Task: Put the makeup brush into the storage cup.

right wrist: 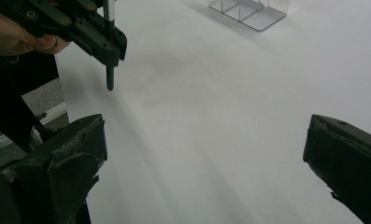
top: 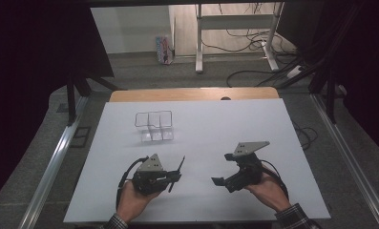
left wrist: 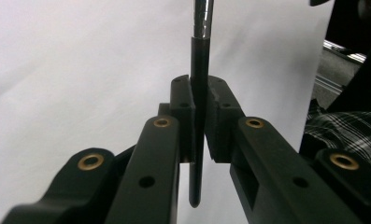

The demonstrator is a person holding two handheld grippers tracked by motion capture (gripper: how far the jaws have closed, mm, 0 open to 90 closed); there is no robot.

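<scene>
My left gripper [top: 176, 175] at the front left of the white table [top: 235, 124] is shut on a thin black pen [top: 180, 165] with a silver section. In the left gripper view the pen [left wrist: 200, 56] stands clamped between the two pads, both ends sticking out. My right gripper [top: 224, 169] is at the front right, open, with nothing between its jaws. The right gripper view has its jaws [right wrist: 204, 154] wide apart over bare table, and farther off the left gripper [right wrist: 109, 46] with the pen's tip [right wrist: 110, 79] pointing down. A clear plastic organizer [top: 153, 125] stands behind the left gripper.
The organizer [right wrist: 248, 11] has several open compartments. A wooden strip [top: 192, 94] edges the table's far side. Metal rails [top: 53, 162] run along both sides on the floor. Cables and a desk frame [top: 235, 33] lie beyond the table.
</scene>
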